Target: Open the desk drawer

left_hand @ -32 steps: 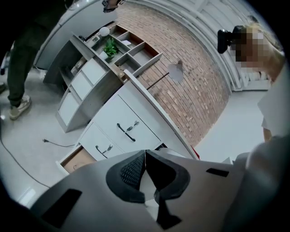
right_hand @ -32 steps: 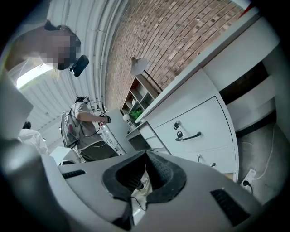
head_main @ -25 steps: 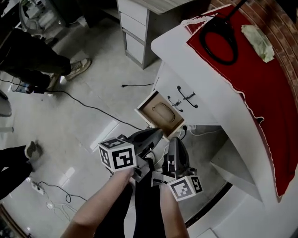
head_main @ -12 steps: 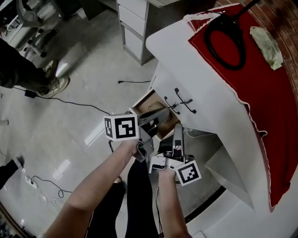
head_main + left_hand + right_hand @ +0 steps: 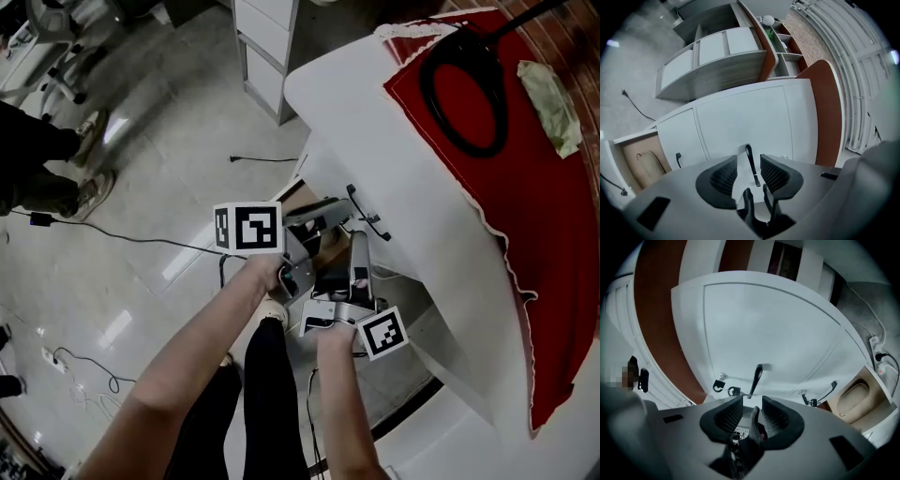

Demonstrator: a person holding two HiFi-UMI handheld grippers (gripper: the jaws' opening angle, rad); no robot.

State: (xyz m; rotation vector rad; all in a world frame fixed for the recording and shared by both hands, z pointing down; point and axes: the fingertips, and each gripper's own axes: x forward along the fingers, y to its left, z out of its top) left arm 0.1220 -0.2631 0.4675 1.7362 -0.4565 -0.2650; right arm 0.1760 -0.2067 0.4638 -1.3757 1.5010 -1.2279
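The white desk (image 5: pixel 375 122) has a small drawer (image 5: pixel 637 159) standing open, tan inside, low on its front. Two black handles sit beside it. My left gripper (image 5: pixel 336 208) points level at the front, and its jaws have just been opening. One black handle (image 5: pixel 750 159) stands between the open pads (image 5: pixel 723 176) without touching them. My right gripper (image 5: pixel 359 242) is alongside, its jaws also just opened. Its handle (image 5: pixel 757 373) lies just past the tips of the right gripper (image 5: pixel 752 404). A second handle (image 5: pixel 827 392) and the open drawer (image 5: pixel 855 399) show to the right.
A red cloth (image 5: pixel 525 187) with a black cable loop (image 5: pixel 464 94) and a green rag (image 5: pixel 553 103) covers the desk top. A grey drawer cabinet (image 5: pixel 262 47) stands beyond. Cables (image 5: pixel 122 239) cross the floor, and a person's feet (image 5: pixel 56 178) are at left.
Both grippers have moved forward to the desk front, side by side. The open drawer is now mostly hidden behind the left gripper in the head view.
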